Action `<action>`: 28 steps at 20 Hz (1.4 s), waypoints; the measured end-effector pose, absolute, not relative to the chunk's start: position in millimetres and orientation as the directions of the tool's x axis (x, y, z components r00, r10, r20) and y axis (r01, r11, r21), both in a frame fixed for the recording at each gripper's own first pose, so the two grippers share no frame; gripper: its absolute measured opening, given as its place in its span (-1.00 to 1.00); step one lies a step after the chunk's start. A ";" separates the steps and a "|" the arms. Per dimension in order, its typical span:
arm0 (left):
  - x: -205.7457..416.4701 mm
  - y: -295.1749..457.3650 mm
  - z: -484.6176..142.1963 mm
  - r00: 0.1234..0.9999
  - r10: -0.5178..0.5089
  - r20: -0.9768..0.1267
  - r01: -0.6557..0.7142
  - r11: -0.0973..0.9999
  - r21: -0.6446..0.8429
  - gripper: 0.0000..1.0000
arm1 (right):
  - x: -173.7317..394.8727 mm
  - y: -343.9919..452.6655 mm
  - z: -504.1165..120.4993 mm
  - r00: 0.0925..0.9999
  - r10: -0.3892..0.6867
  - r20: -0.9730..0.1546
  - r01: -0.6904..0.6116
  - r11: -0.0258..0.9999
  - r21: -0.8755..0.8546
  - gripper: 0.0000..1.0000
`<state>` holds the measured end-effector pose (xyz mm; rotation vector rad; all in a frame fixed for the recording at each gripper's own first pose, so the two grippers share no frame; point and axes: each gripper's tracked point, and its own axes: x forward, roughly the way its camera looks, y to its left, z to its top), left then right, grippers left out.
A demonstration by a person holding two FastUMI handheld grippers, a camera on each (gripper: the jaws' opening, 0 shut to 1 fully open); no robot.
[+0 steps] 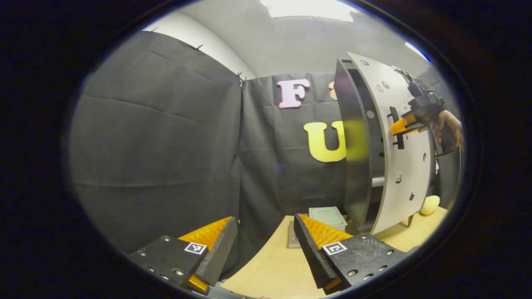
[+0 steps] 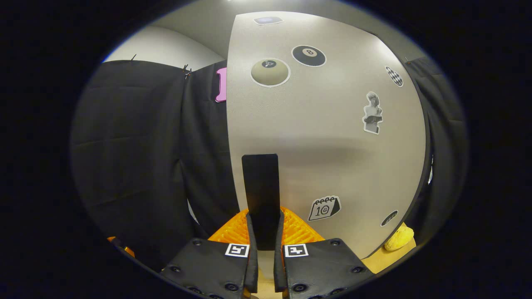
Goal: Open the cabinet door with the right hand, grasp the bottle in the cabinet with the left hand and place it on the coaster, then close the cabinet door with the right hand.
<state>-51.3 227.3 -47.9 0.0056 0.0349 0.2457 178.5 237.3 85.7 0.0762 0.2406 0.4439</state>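
The grey cabinet (image 1: pixel 353 174) stands at the right end of the wooden table (image 1: pixel 274 265). Its pale door (image 1: pixel 409 166), covered in stickers, is swung partly out from the dark body. My right gripper (image 1: pixel 399 126), held by a hand, is at the door's black bar handle (image 1: pixel 400 141). In the right gripper view the handle (image 2: pixel 260 187) runs upright between the fingers, and my right gripper (image 2: pixel 264 216) is shut on it, with the door (image 2: pixel 332 137) close ahead. My left gripper (image 1: pixel 265 222) hangs open and empty over the table's near left edge. The dark side panel hides the cabinet's inside.
A pale green square box or book (image 1: pixel 328 216) lies on the table before the cabinet, with a flat grey piece (image 1: pixel 292 241) beside it. A yellow soft object (image 1: pixel 430 204) (image 2: pixel 400 238) sits behind the door's lower edge. Black cloth walls close the left and back.
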 end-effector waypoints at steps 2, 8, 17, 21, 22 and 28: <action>-41.8 211.9 -45.4 0.978 0.208 -0.024 -0.207 0.978 0.011 0.70 | 180.1 236.9 86.8 0.866 0.454 -0.209 -0.439 0.891 0.118 -0.67; -32.6 158.6 -38.6 0.989 0.144 -0.007 -0.144 0.990 -0.004 0.66 | 177.8 231.2 86.3 0.825 0.527 -0.203 -0.516 0.850 0.111 -0.67; -19.0 61.3 -28.7 0.997 0.078 0.004 -0.078 0.997 -0.002 0.66 | 180.5 223.7 87.2 0.765 0.620 -0.175 -0.607 0.784 0.125 -0.67; -9.2 33.9 -26.7 0.998 0.055 0.003 -0.055 0.998 -0.026 0.66 | 182.4 219.3 87.0 0.748 0.639 -0.178 -0.624 0.769 0.136 -0.67; -5.4 24.7 -26.2 0.999 0.046 -0.001 -0.046 0.998 -0.033 0.66 | 182.2 218.5 87.1 0.747 0.641 -0.178 -0.627 0.767 0.136 -0.67; 9.2 -37.4 -28.0 1.000 -0.026 -0.014 0.025 0.998 -0.053 0.70 | 182.8 207.4 88.0 0.759 0.631 -0.164 -0.614 0.776 0.146 -0.67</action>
